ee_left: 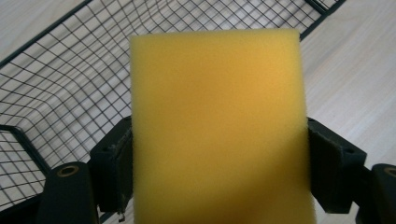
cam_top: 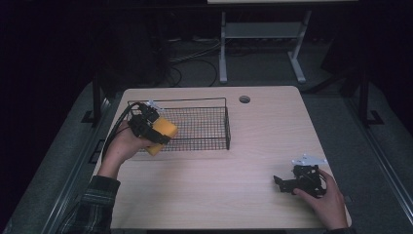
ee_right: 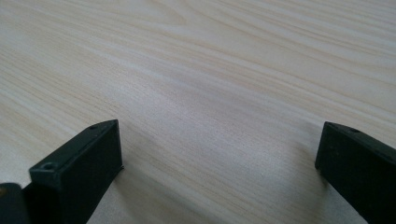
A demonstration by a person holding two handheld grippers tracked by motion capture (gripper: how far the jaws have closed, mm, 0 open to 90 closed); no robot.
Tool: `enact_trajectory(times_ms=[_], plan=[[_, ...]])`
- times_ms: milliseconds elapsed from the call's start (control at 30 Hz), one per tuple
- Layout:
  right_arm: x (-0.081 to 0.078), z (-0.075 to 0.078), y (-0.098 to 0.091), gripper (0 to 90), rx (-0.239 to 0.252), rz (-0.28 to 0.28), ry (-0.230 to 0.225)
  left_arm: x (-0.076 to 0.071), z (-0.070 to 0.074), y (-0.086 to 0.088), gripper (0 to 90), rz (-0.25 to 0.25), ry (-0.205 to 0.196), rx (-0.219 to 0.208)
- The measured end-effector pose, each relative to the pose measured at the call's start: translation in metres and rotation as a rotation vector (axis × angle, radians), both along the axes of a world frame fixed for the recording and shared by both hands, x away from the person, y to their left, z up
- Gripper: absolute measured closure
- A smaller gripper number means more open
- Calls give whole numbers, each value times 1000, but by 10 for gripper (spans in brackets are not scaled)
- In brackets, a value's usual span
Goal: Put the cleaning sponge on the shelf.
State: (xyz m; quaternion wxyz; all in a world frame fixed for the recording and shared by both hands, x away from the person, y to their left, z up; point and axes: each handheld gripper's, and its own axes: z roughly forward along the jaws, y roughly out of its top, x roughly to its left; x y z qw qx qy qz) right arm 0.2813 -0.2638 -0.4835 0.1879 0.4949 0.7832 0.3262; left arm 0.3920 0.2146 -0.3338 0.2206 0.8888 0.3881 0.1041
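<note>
A yellow sponge block [cam_top: 164, 134] is clamped between the jaws of my left gripper [cam_top: 160, 135], held over the near left corner of a black wire basket [cam_top: 204, 100]. In the left gripper view the sponge [ee_left: 215, 126] stands upright between both black pads [ee_left: 116, 163], with the basket mesh [ee_left: 60, 88] behind and below it. My right gripper [cam_top: 281, 184] rests low at the table's near right, held by a hand, pointing left. Its jaws stand wide apart over bare wood, with my right gripper [ee_right: 219, 154] holding nothing.
The light wooden table [cam_top: 253, 141] has a round cable hole [cam_top: 244, 99] at the back. A white desk frame [cam_top: 263, 39] and cables stand on the dark floor beyond. The table's edges drop off at both sides.
</note>
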Motion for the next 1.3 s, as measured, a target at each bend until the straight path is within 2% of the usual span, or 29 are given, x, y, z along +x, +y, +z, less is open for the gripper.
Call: enact_trajectory(times_ms=[700,1300], plan=[[0,0,0,0,-1,1,-1,26,5,22,223,75,-23,5],[0,0,0,0,-1,0,-1,48,-4,48,223,168,-52,-1]])
